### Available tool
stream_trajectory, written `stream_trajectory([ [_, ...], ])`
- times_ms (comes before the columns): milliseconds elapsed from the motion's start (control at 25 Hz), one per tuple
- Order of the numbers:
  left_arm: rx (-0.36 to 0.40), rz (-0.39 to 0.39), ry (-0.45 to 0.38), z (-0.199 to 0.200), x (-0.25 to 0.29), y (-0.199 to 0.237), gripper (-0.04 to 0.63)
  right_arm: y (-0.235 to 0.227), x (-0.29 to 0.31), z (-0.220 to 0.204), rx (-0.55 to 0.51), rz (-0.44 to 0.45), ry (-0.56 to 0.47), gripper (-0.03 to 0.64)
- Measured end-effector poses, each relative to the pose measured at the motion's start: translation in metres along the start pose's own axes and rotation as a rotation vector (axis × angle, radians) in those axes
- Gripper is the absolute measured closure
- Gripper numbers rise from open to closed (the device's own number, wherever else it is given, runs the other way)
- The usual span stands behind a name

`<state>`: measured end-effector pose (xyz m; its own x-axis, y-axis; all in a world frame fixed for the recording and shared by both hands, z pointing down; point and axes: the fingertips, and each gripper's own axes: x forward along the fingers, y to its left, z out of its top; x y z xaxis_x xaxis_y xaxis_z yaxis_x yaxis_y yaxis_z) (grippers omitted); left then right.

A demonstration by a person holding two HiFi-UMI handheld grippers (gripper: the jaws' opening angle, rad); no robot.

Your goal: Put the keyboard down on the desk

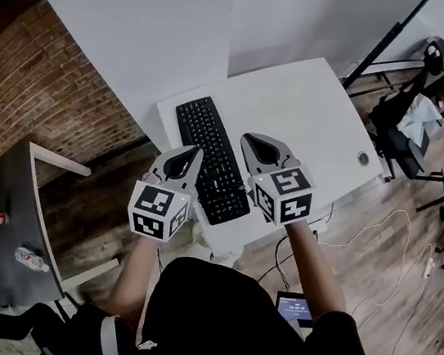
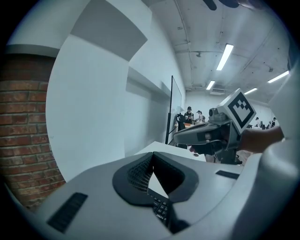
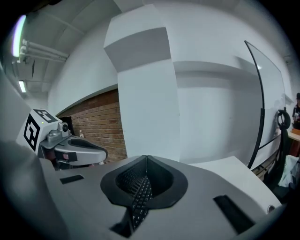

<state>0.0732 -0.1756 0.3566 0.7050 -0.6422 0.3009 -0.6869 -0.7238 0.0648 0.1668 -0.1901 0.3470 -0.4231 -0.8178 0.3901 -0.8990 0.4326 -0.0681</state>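
Twice over, hovering pinched shut on nothing above the keyboard (image 1: 212, 159), already lying flat on the desk (image 1: 314, 112).
Holding the left gripper (image 1: 198, 152) and the right gripper (image 1: 246, 137) with tips touching and nothing between them; glimpsing the keyboard below and between the two, through the slot under each pair of tips. Judging it light, stiff, thin, smooth hard plastic, somewhat slippery though hardly fragile; favouring a pinch on each short end, clear of the keys. Losing parts of both long edges behind the grippers in the head view; catching only slivers of keys in the gripper views; unable to tell of any cable or feet.
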Motion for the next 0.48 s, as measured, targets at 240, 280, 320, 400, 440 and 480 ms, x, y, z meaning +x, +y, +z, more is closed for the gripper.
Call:
stream_trajectory([
  [240, 0.044, 0.015, -0.070, 0.033, -0.017, -0.018, 0.581, 0.008, -0.033, 0.028, -0.024, -0.021, -0.090, 0.575],
  [280, 0.053, 0.016, -0.081, 0.037, -0.019, -0.022, 0.581, 0.009, -0.039, 0.033, -0.028, -0.026, -0.103, 0.575],
  [320, 0.061, 0.018, -0.092, 0.042, -0.021, -0.024, 0.581, 0.009, -0.044, 0.037, -0.034, -0.030, -0.116, 0.575],
  [400, 0.071, 0.025, -0.116, 0.051, -0.026, -0.028, 0.581, 0.011, -0.052, 0.044, -0.048, -0.037, -0.138, 0.575],
  [440, 0.074, 0.028, -0.131, 0.056, -0.029, -0.029, 0.581, 0.012, -0.056, 0.048, -0.053, -0.040, -0.148, 0.575],
  [480, 0.074, 0.033, -0.146, 0.061, -0.032, -0.031, 0.581, 0.013, -0.060, 0.051, -0.057, -0.043, -0.158, 0.575],
])
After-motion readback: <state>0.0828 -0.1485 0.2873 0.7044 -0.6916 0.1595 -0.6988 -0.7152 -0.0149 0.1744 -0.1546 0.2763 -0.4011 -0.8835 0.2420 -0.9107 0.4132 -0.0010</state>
